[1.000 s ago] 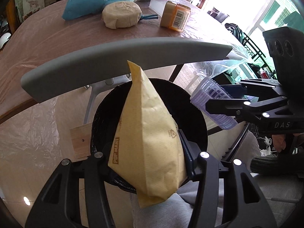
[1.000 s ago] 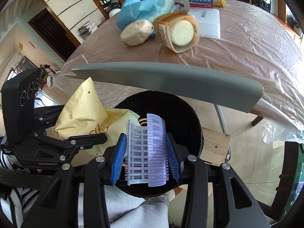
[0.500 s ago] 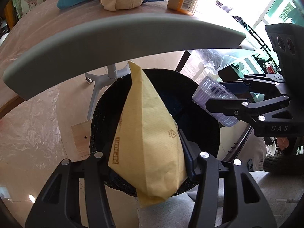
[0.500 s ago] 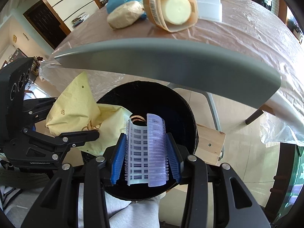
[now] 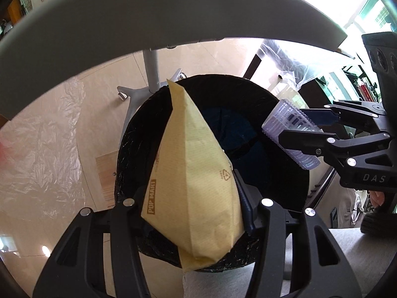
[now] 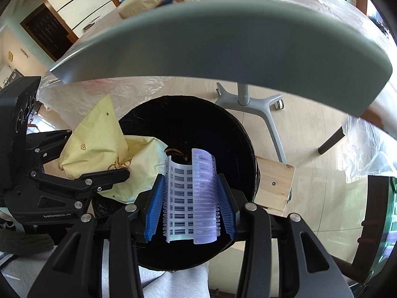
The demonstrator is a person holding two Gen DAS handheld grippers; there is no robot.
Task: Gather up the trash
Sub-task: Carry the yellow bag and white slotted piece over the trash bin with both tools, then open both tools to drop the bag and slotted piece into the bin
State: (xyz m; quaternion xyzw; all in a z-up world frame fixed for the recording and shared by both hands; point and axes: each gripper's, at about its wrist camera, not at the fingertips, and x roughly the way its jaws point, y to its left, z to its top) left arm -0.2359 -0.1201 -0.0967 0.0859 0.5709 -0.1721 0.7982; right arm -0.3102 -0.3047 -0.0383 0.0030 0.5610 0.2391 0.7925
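Below both of my grippers sits a round black bin (image 5: 139, 149) with a black liner, and I'm looking almost straight down into its mouth. My left gripper (image 5: 193, 198) is clamped on a yellow paper bag (image 5: 191, 173); brown "POP MART" lettering runs up its left side and a small recycling mark sits at about 3 o'clock on it. The bag stands point up between the fingers and hangs over the bin opening, covering the middle and the 6 o'clock part of the rim.

My right gripper (image 6: 191, 203) has its blue pads (image 6: 155, 208) pressed together on a pale purple plastic mesh sleeve (image 6: 191, 196), which is squashed and curled between them. The sleeve hangs over the bin too, toward the 6 o'clock side in the right wrist view. From the left camera, I see the right gripper at 3 o'clock, with the sleeve poking past the bin's rim.

Arching over the top of both views is a curved grey tabletop (image 6: 223, 42) on a grey wheeled stand (image 6: 248, 99). At 4 o'clock of the bin in the right view there's a small wooden block (image 6: 275, 186) right against its side. Something brownish lies deep inside the bin, can't make out what.
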